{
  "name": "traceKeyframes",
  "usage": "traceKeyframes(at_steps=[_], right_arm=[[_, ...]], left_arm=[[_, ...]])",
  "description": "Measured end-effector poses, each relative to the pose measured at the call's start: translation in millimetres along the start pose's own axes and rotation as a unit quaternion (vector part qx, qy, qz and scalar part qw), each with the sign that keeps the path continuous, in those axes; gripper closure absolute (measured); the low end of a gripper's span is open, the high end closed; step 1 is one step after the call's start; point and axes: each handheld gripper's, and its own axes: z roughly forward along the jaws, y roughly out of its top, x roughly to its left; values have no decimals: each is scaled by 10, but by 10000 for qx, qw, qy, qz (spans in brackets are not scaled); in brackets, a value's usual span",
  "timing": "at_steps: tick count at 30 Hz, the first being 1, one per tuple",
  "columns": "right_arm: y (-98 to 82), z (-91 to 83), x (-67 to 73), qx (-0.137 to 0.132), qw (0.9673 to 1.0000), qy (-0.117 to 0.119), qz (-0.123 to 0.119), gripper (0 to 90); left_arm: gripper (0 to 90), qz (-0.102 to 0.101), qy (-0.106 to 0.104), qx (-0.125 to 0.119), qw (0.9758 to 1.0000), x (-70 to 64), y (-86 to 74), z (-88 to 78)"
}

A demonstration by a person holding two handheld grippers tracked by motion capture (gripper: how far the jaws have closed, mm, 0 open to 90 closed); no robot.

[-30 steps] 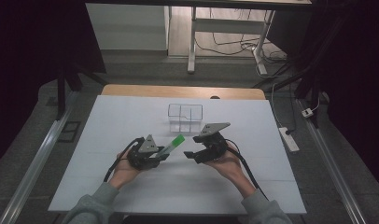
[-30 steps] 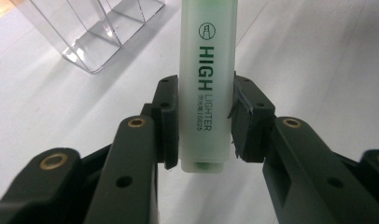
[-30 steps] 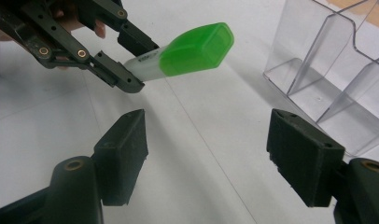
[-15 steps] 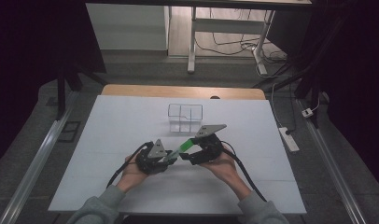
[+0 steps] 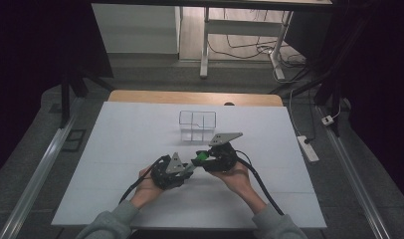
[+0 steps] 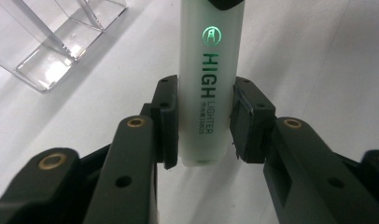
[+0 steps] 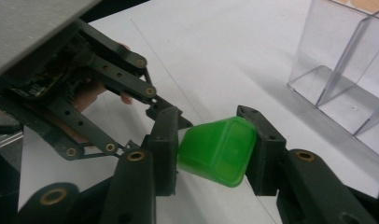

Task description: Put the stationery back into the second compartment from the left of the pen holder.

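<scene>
Near the clear organizer, left gripper and right gripper meet, jaws clamping one highlighter, its green cap.

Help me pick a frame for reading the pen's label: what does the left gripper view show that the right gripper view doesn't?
Left gripper view: the highlighter's pale barrel with its printed "HIGH LIGHTER" lettering, gripped near its flat end by the left gripper. Right gripper view: the green cap clamped in the right gripper, with the other gripper behind it. Both show the clear organizer and white table.
</scene>
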Motion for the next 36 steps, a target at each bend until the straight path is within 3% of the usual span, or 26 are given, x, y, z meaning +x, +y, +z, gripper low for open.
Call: traceKeyframes(at_steps=[3,11,22,27,36], right_arm=[[-3,11,7,-51,9997,244,73,679],[33,-12,56,-56,9994,292,-158,727],[77,-186,-12,-245,9995,-36,-207,733],[88,-277,-59,-334,9991,-182,-201,732],[123,-399,-106,-502,9980,-348,-171,733]], left_arm=[[641,-7,36,4,10000,-8,6,5],[605,-250,18,-186,9995,43,-8,-17],[400,-509,118,-170,9985,199,-87,-185],[372,-626,79,-203,9978,262,-168,-321],[332,-1009,159,-132,9947,365,-433,-561]])
